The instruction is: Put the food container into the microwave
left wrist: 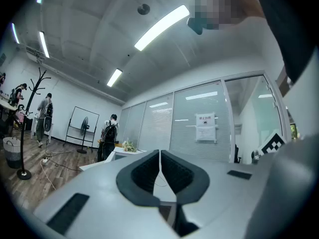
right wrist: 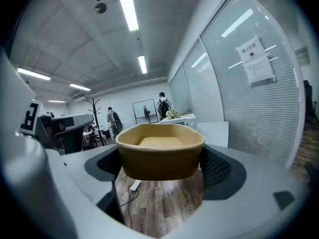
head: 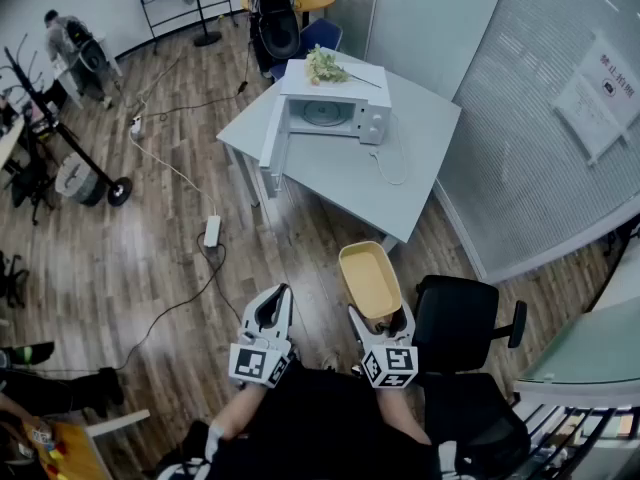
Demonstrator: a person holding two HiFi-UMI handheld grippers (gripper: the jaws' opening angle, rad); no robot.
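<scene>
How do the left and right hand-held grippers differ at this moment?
Jaws: the left hand-held gripper's are pressed together; the right hand-held gripper's stand wide apart.
Load: the left one holds nothing, while the right one clamps the yellow, lidless food container between its jaws.
Shared: both are held close in front of the person, well short of the microwave, whose door stands open.
</scene>
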